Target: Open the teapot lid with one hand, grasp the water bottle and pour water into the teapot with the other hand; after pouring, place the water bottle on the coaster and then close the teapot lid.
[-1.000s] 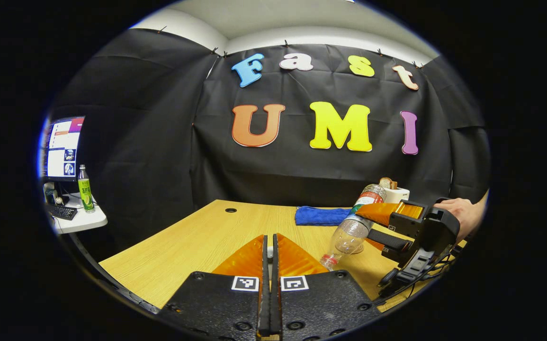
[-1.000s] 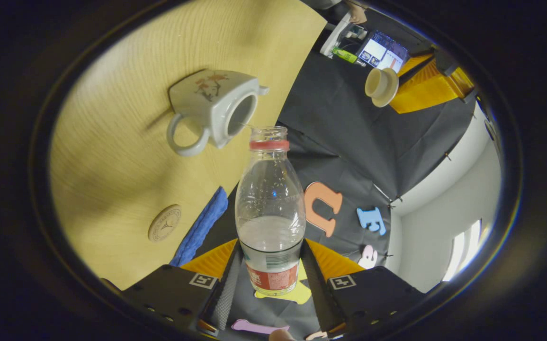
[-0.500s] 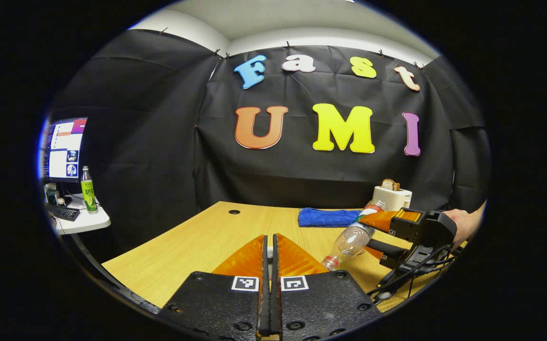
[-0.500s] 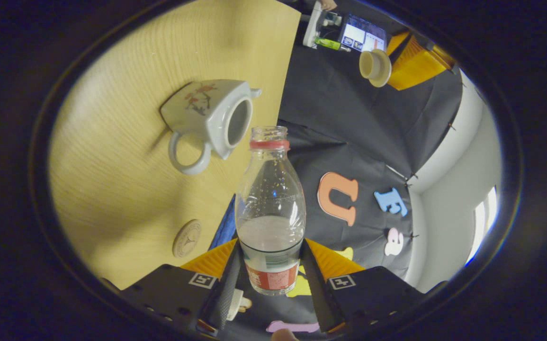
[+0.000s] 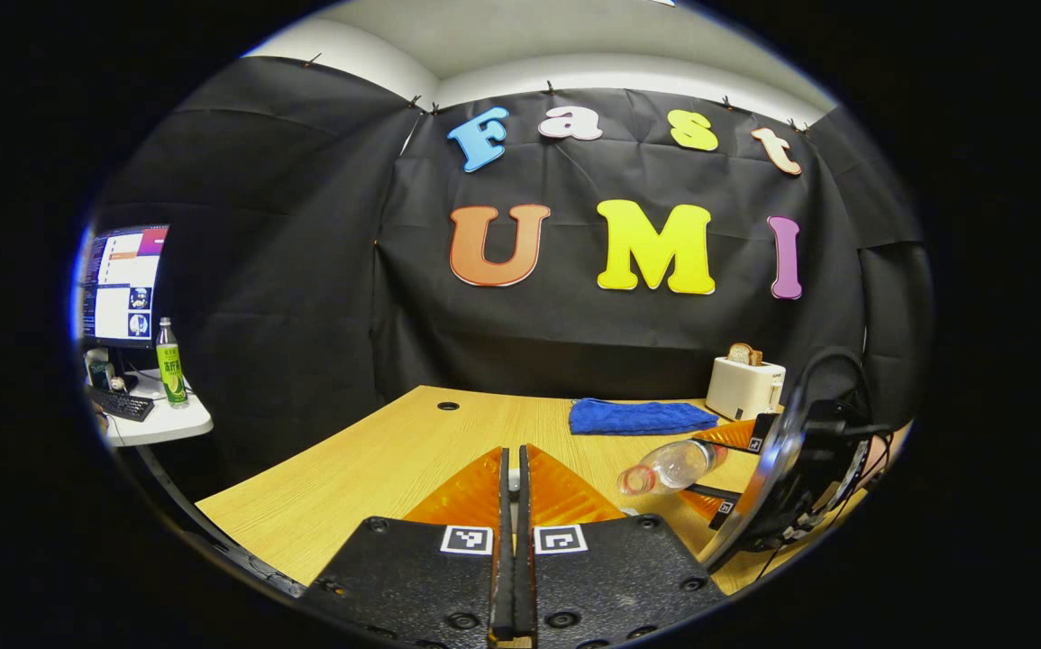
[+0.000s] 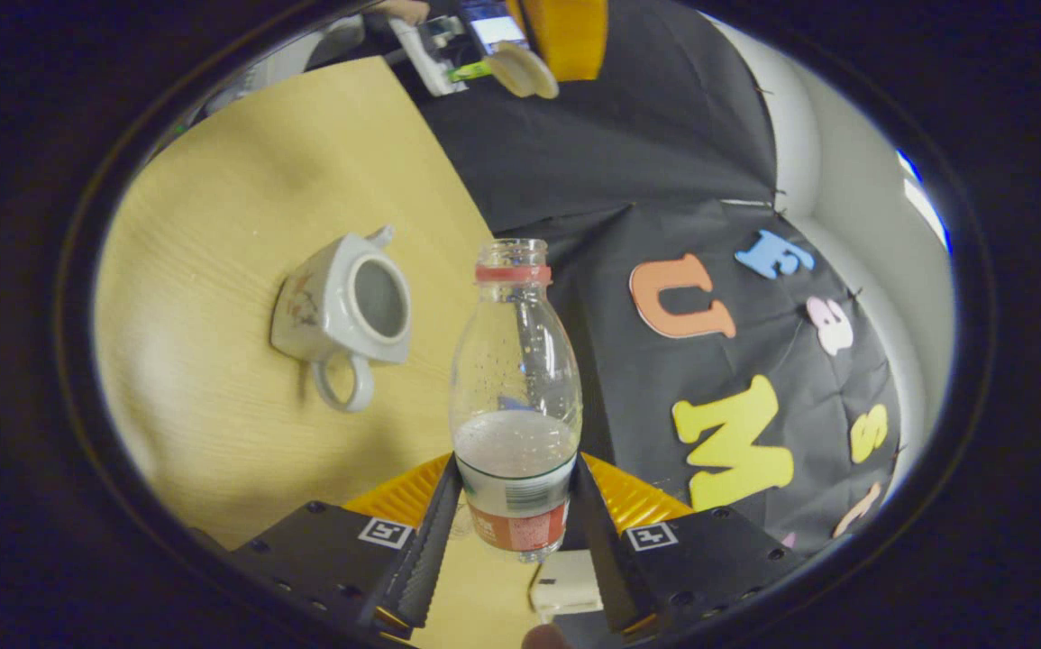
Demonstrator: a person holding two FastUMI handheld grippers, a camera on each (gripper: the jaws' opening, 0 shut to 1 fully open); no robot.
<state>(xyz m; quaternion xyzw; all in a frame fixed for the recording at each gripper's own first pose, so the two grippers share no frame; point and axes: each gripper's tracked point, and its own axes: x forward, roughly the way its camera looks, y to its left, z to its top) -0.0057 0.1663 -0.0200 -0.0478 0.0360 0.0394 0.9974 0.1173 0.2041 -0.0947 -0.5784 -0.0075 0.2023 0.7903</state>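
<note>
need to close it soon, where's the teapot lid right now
In the right gripper view the round cream teapot lid is up at the top edge, held off the table by the left gripper, far above the open white teapot.

You stand in a booth hung with black cloth under a pale ceiling; your wooden table has a cable hole; to your left a small white side desk carries a monitor, a keyboard and a green bottle.
</note>
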